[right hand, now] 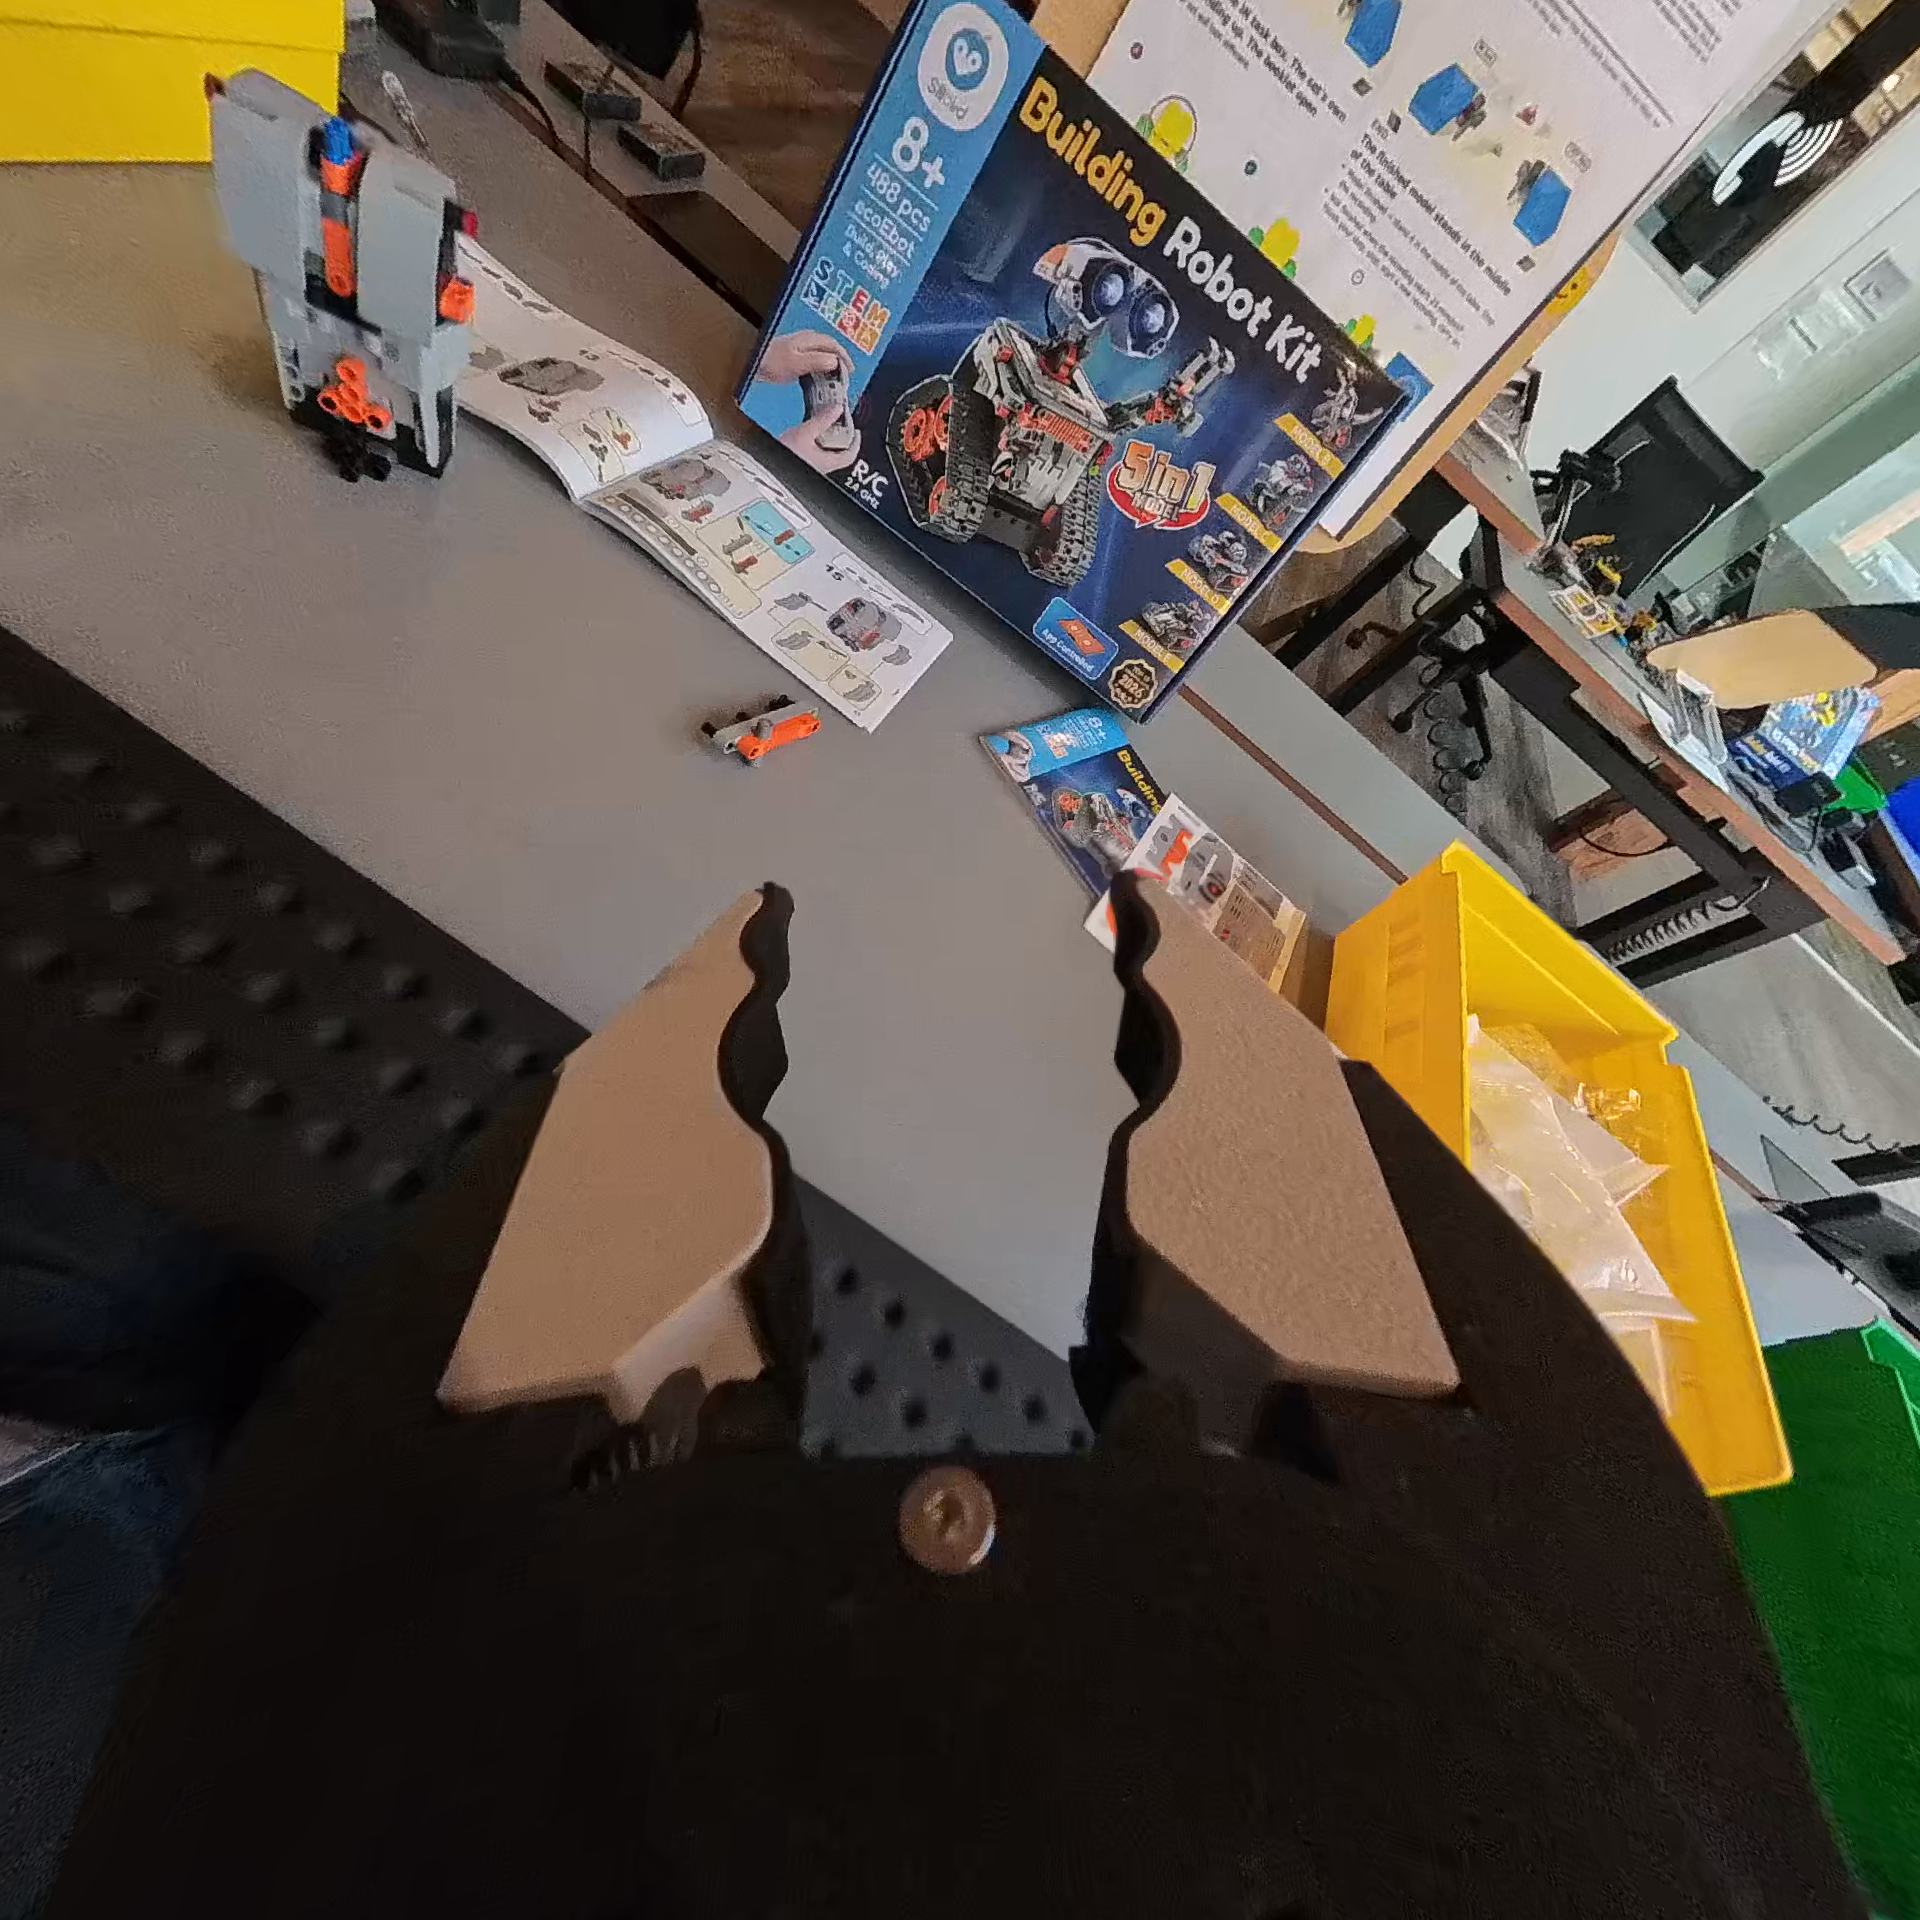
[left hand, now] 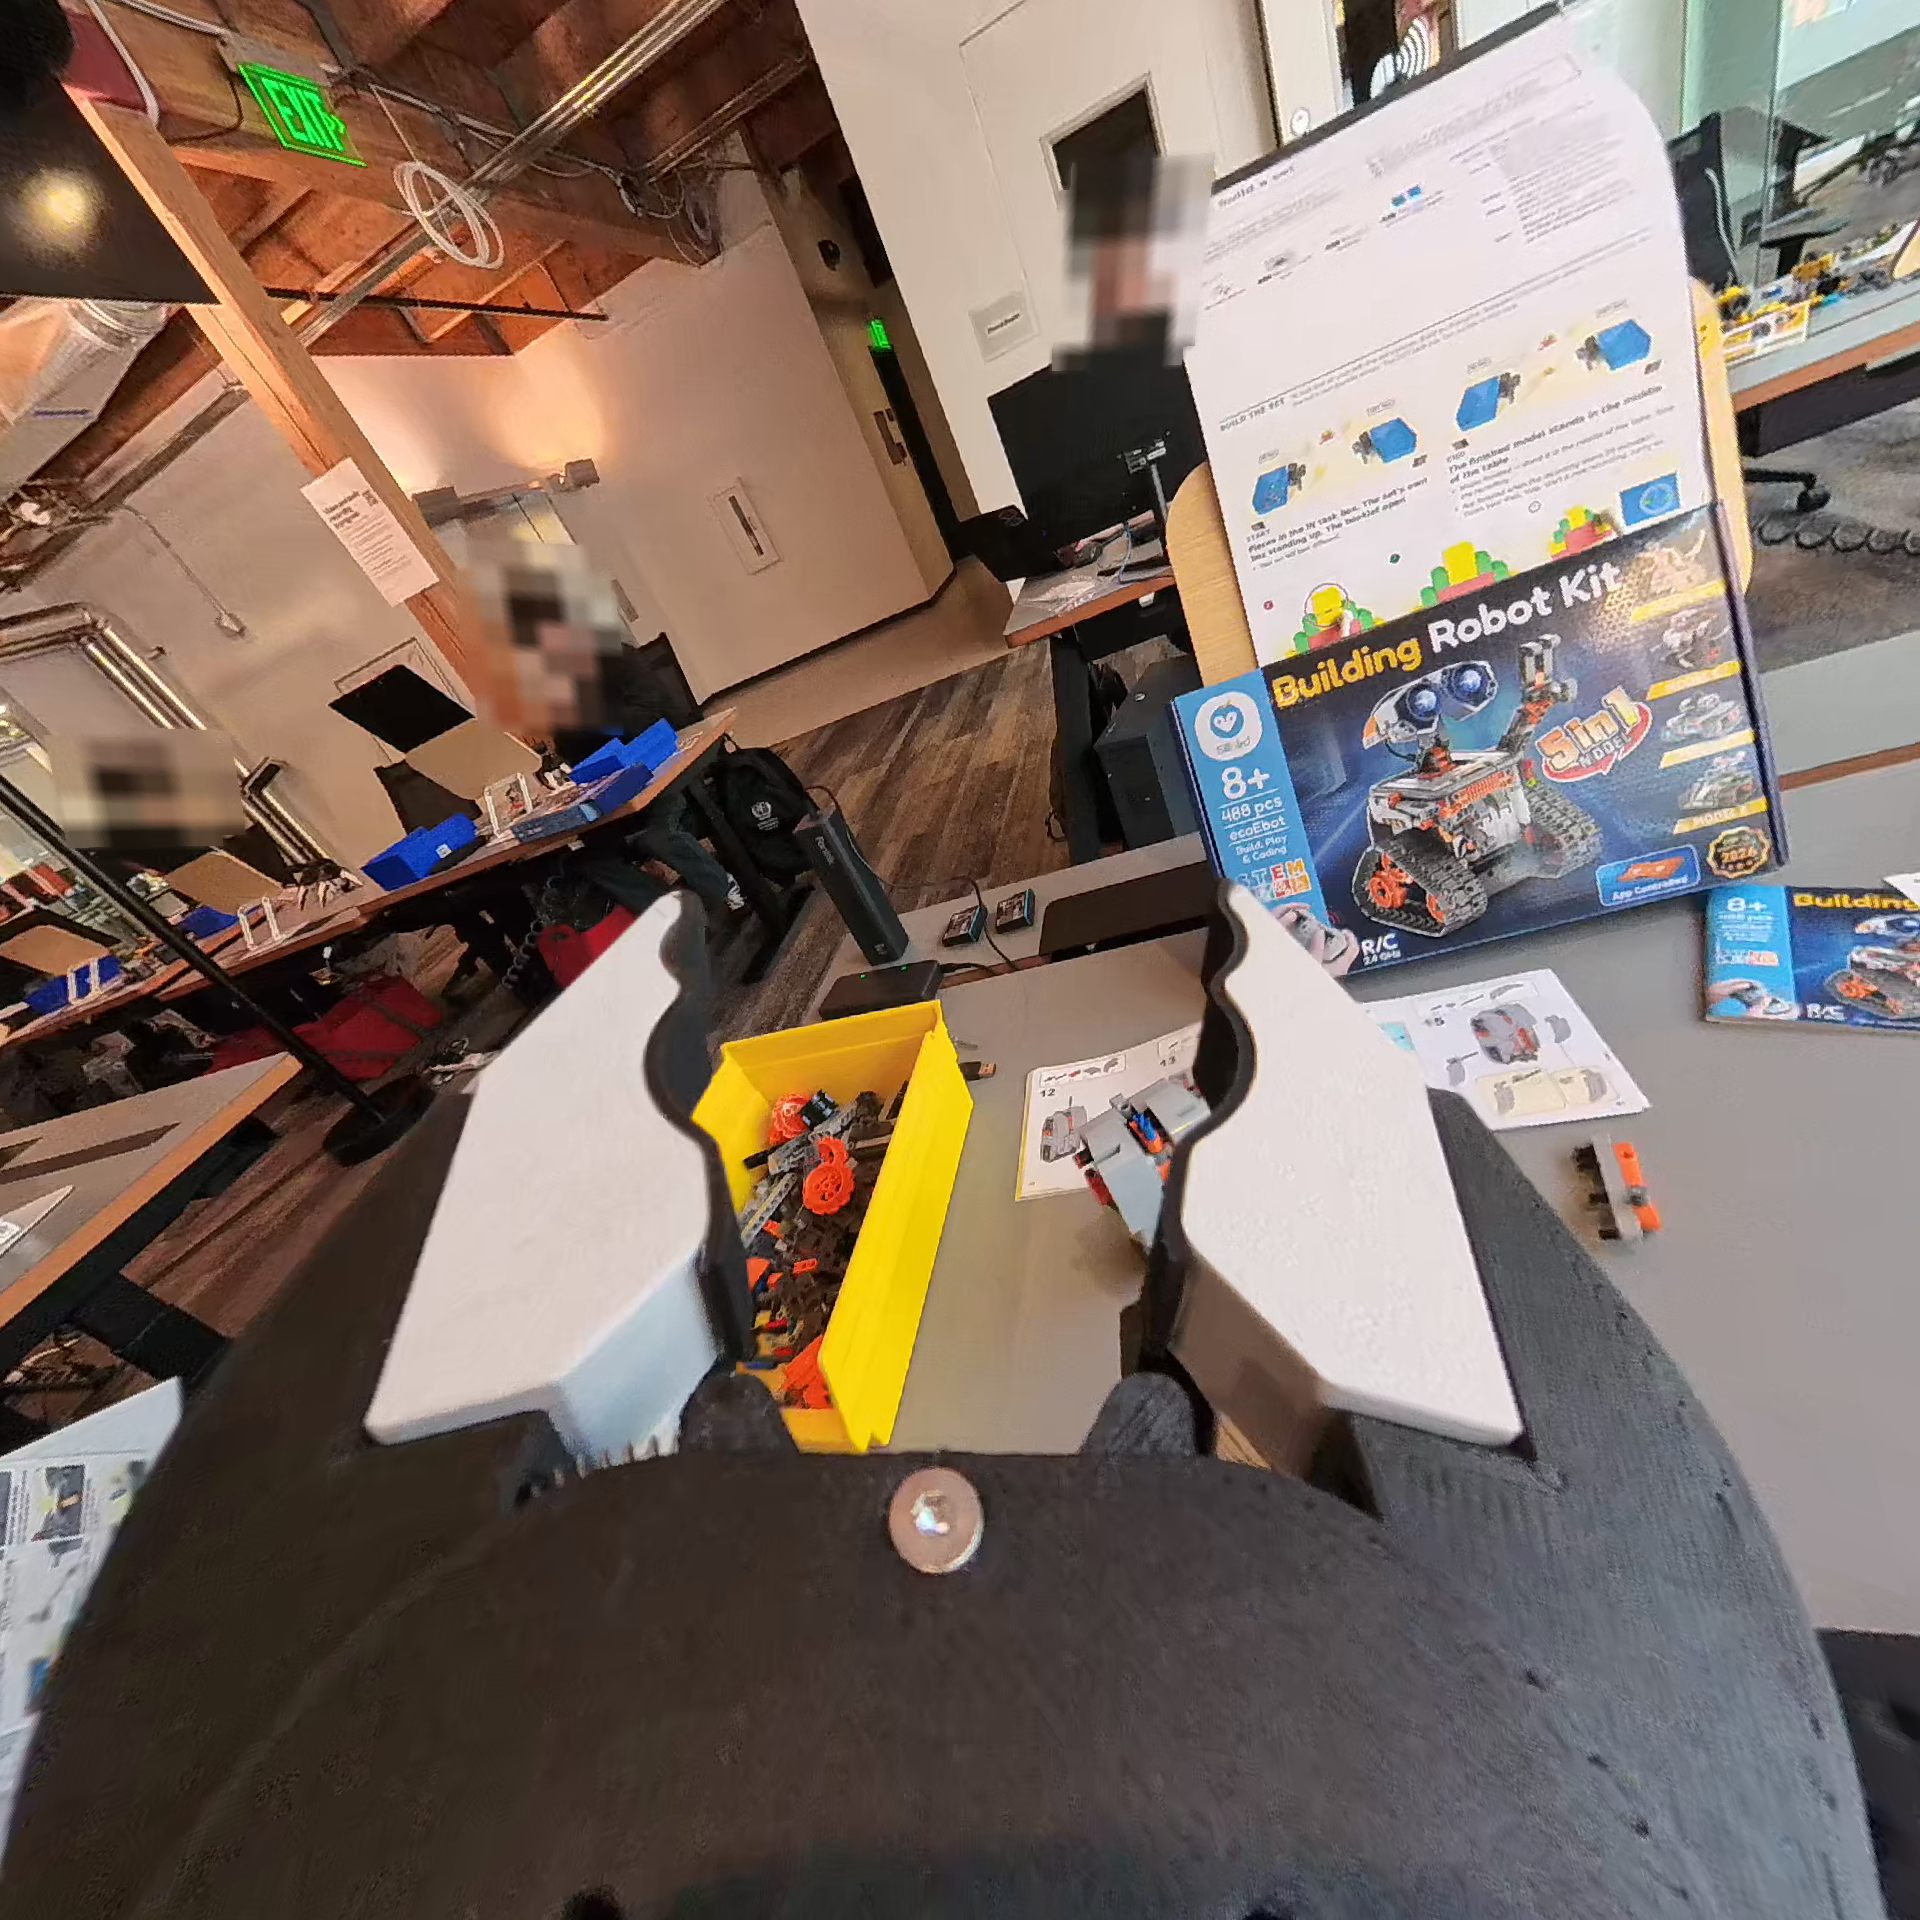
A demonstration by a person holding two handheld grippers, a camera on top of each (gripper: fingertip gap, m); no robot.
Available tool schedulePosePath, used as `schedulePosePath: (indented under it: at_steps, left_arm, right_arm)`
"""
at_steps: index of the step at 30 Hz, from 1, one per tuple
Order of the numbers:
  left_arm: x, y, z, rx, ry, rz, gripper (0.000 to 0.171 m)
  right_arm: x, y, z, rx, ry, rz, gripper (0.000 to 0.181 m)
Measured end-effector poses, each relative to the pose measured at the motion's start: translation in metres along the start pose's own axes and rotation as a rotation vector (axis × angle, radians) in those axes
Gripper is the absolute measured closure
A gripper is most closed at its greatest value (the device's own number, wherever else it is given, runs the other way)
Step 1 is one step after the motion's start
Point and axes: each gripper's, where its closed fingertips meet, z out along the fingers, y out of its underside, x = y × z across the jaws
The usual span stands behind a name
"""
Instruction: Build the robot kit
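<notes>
The left gripper [left hand: 951, 997] is hovering released above the grey surface [left hand: 1714, 1351], tilted so its white fingers [left hand: 582, 1143] are spread wide over a yellow bin [left hand: 904, 1195] of orange, grey and black building pieces. Nothing is sitting between the jaws. Just past its right finger, a grey partly built model [left hand: 1127, 1143] is standing upright on an open instruction booklet [left hand: 1049, 1132]. A small orange and grey piece [left hand: 1616, 1190] is lying apart on the surface, to the right.

The right gripper [right hand: 945, 914] is also hanging released and empty, rolled to one side, its tan fingers [right hand: 644, 1174] pointing over bare surface [right hand: 416, 727]. A second yellow bin [right hand: 1507, 997] holding clear bags is sitting just beside its right finger. Farther ahead, the small orange and grey piece [right hand: 764, 732] is lying near the booklet's edge [right hand: 727, 540], and the model [right hand: 343, 281] is standing well beyond. A blue kit box [right hand: 1060, 395] is leaning upright behind them, with a small leaflet [right hand: 1081, 795] lying in front of it.
</notes>
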Motion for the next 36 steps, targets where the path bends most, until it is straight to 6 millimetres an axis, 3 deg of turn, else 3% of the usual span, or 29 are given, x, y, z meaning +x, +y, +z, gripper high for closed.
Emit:
schedulePosePath:
  at_steps: [3, 8, 12, 19, 27, 30, 33, 36]
  left_arm:
    - [-0.01, 0.009, -0.006, -0.003, -0.016, -0.016, 0.072]
    - [-0.02, 0.038, -0.023, -0.025, 0.068, -0.11, 0.075]
    - [-0.016, 0.056, -0.033, -0.044, 0.147, -0.148, 0.076]
    - [-0.019, 0.061, -0.037, -0.052, 0.162, -0.156, 0.075]
    - [-0.017, 0.063, -0.037, -0.055, 0.184, -0.171, 0.076]
    - [-0.008, 0.067, -0.031, -0.05, 0.232, -0.195, 0.078]
    - [0.0, 0.095, -0.018, -0.069, 0.265, -0.235, 0.084]
    - [0.01, 0.147, 0.001, -0.136, 0.302, -0.276, 0.091]
  right_arm:
    - [0.021, -0.018, 0.002, 0.013, 0.069, -0.023, 0.117]
    - [0.082, -0.07, -0.017, 0.09, 0.27, -0.049, 0.119]
    - [0.103, -0.097, -0.033, 0.146, 0.338, -0.056, 0.122]
    - [0.105, -0.107, -0.042, 0.17, 0.367, -0.062, 0.122]
    - [0.103, -0.106, -0.04, 0.159, 0.357, -0.073, 0.122]
    - [0.093, -0.106, -0.03, 0.192, 0.271, -0.056, 0.122]
    - [0.074, -0.101, -0.002, 0.3, 0.075, 0.045, 0.118]
    - [0.05, -0.076, 0.039, 0.35, -0.136, 0.171, 0.111]
